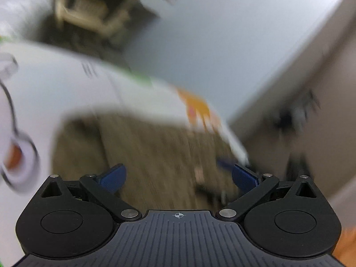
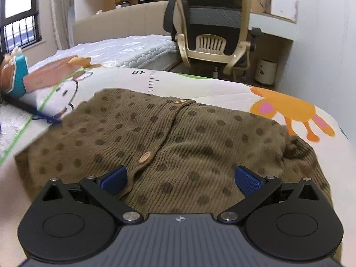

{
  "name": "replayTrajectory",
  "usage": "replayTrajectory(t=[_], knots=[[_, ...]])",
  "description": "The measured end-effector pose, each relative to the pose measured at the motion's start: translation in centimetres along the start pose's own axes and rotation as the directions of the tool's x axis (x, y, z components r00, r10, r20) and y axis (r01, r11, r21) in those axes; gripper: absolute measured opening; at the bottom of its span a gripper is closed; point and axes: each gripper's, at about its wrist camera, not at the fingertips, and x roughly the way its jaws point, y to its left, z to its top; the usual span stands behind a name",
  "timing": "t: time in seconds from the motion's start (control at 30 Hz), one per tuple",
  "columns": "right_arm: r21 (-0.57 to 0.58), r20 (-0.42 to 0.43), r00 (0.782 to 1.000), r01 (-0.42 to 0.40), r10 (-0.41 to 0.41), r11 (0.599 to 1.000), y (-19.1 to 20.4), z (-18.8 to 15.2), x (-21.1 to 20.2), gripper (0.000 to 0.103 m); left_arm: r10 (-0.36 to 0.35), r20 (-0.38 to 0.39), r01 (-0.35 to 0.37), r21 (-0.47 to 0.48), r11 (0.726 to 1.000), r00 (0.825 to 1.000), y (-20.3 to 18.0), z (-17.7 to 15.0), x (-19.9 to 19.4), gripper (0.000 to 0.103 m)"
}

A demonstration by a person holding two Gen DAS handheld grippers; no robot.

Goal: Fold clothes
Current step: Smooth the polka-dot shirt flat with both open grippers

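The olive polka-dot cardigan (image 2: 169,146) lies spread, buttoned and unfolded on the cartoon-print bed cover (image 2: 222,89), both the right tool (image 2: 180,178) and, seemingly through heavy blur, the left tool (image 1: 179,176) spread wide and empty, so the next move requires gripping an edge.

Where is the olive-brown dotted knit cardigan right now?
In the right wrist view the olive-brown dotted knit cardigan lies flat on the white cartoon-print sheet, just ahead of the open right tongs.
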Motion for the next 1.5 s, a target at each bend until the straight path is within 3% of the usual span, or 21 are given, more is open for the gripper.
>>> replayTrajectory(t=[0.1, 0.2, 0.27, 0.37, 0.47, 0.57, 0.63, 0.67, 0.73, 0.77, 0.9, 0.97, 1.07, 1.13, 1.23, 1.3, 1.43, 1.5], knots=[[-0.001, 0.016, 0.999, -0.032, 0.032, 0.999, 0.2, -0.5, -2.7, 0.103, 0.108, -0.054, -0.103, 0.079, 0.991, 0.993, -0.6, -1.9, 0.9, 0.103], [-0.043, -0.036, 0.999, 0.020, -0.022, 0.999, 0.3, -2.4, -3.0, 0.103, 0.179, -0.042, -0.170, 0.172, 0.970, 0.983, -1.7, -2.6, 1.1, 0.103], [-0.051, -0.071, 0.996, 0.046, -0.050, 0.998, 0.1, -3.6, -2.8, 0.103, 0.196, -0.035, -0.187, 0.175, 0.966, 0.980, -1.8, -2.7, 0.7, 0.103], [-0.060, -0.056, 0.997, 0.046, -0.049, 0.997, -0.4, -3.4, -4.0, 0.103, 0.210, 0.012, -0.210, 0.107, 0.972, 0.978, -1.1, -2.3, -0.8, 0.103], [-0.100, 0.003, 0.997, 0.071, -0.071, 0.992, -1.0, -1.8, -5.7, 0.103, 0.217, 0.071, -0.220, 0.045, 0.974, 0.974, -0.4, -2.1, -2.5, 0.103], [-0.087, 0.061, 0.993, 0.106, -0.101, 0.991, -2.6, 0.9, -5.4, 0.103, 0.108, 0.106, -0.113, 0.041, 0.993, 0.989, -1.2, -0.6, -2.0, 0.103], [-0.045, 0.063, 0.991, 0.124, -0.121, 0.991, -4.0, 2.4, -3.5, 0.103, -0.002, 0.095, -0.004, 0.062, 0.998, 0.995, -1.9, 0.3, -0.4, 0.103], [-0.026, 0.056, 0.985, 0.166, -0.164, 0.986, -4.7, 2.9, -2.1, 0.103, -0.017, 0.079, 0.012, 0.061, 0.998, 0.997, -2.0, 0.5, 0.3, 0.103], [-0.007, 0.005, 0.955, 0.298, -0.298, 0.955, -6.0, 3.2, 1.2, 0.103, 0.052, 0.031, -0.053, 0.033, 0.998, 0.998, -1.8, 0.6, 2.5, 0.103], [0.004, -0.013, 0.945, 0.326, -0.326, 0.945, -6.4, 3.2, 2.1, 0.103, 0.072, 0.032, -0.073, 0.028, 0.997, 0.997, -1.6, 0.4, 3.1, 0.103], [0.040, -0.043, 0.936, 0.350, -0.348, 0.936, -6.8, 2.7, 2.7, 0.103, 0.101, 0.053, -0.102, 0.015, 0.995, 0.993, -1.5, 0.1, 3.7, 0.103], [0.025, 0.001, 0.946, 0.325, -0.325, 0.945, -5.6, 2.6, 0.8, 0.103, 0.104, 0.047, -0.104, 0.011, 0.994, 0.994, -1.6, 0.3, 3.6, 0.103], [0.035, 0.061, 0.979, 0.195, -0.196, 0.980, -4.1, 1.8, -2.3, 0.103, 0.116, 0.043, -0.117, 0.010, 0.993, 0.992, -1.9, 0.3, 3.7, 0.103], [0.034, 0.058, 0.991, 0.120, -0.122, 0.992, -3.0, 0.9, -3.2, 0.103, 0.129, 0.045, -0.130, 0.021, 0.991, 0.991, -2.1, 0.2, 3.8, 0.103], [-0.030, -0.021, 0.993, 0.113, -0.114, 0.993, -1.2, -0.9, -1.9, 0.103, 0.134, 0.052, -0.136, 0.041, 0.990, 0.990, -2.4, -0.3, 3.7, 0.103], [-0.047, -0.026, 0.991, 0.127, -0.128, 0.991, -0.9, -1.9, -1.5, 0.103, 0.114, 0.045, -0.116, 0.042, 0.992, 0.992, -2.2, -0.5, 3.5, 0.103], [-0.047, -0.027, 0.991, 0.127, -0.129, 0.991, -1.0, -2.5, -1.7, 0.103, 0.083, 0.057, -0.079, -0.058, 0.995, 0.995, -0.4, -0.5, 0.2, 0.103], [-0.045, -0.023, 0.991, 0.129, -0.130, 0.991, -0.9, -2.7, -1.8, 0.103, 0.161, 0.105, -0.152, -0.092, 0.984, 0.981, 0.6, -0.8, -1.9, 0.103]])
